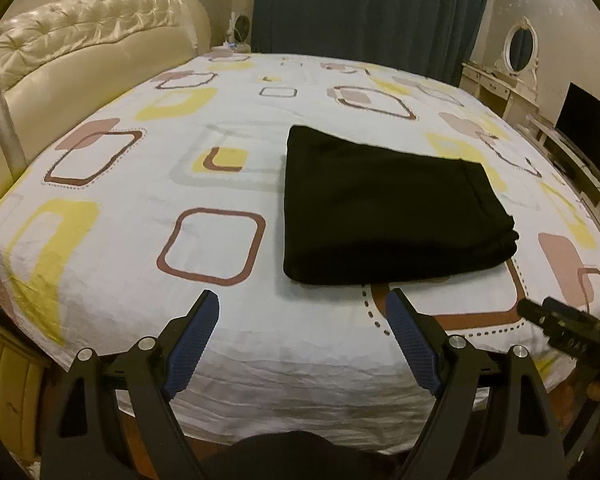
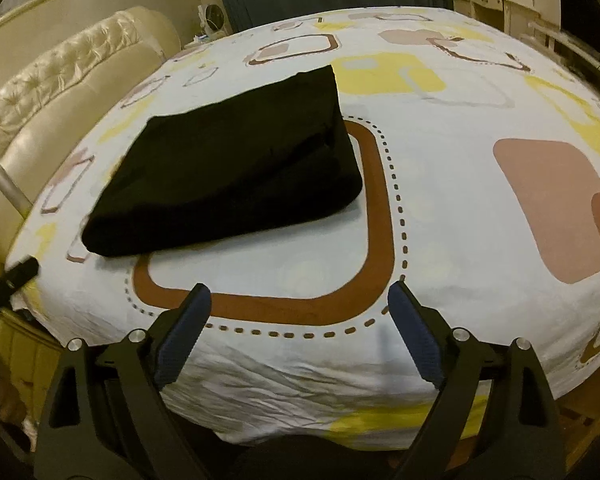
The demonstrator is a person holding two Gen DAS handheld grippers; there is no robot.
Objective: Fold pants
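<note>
Pants (image 1: 384, 208) lie as a compact black rectangle on the bed (image 1: 300, 360), a little in from its near edge and closer to the foot side than to the cream headboard (image 1: 96, 56); from my right wrist view the same bundle (image 2: 228, 172) sits toward the headboard side, its near edge crossing the corner of a brown printed square on the sheet (image 2: 440, 208); I judge the folding to be essentially finished, so the step in hand is checking and tidying rather than making a new fold; my left gripper (image 1: 302, 314) hangs above the sheet just short of the bundle's near edge, fingers spread wide with nothing between the blue pads (image 1: 192, 344); my right gripper (image 2: 298, 304) is likewise spread wide and empty, over the near edge of the bed, apart from the cloth; to do this well I would look along the stacked layers at the foot-side end, where they bulge slightly and look thicker than elsewhere, and only if a layer slips out would I nip that edge lightly and square it with the one beneath; pressing down flat with a pad may settle the bulge without dragging the soft sheet into wrinkles; any pull should run along the fold line, not across it, or the stack could skew; whether a loose hem hides on the far side I cannot tell.
</note>
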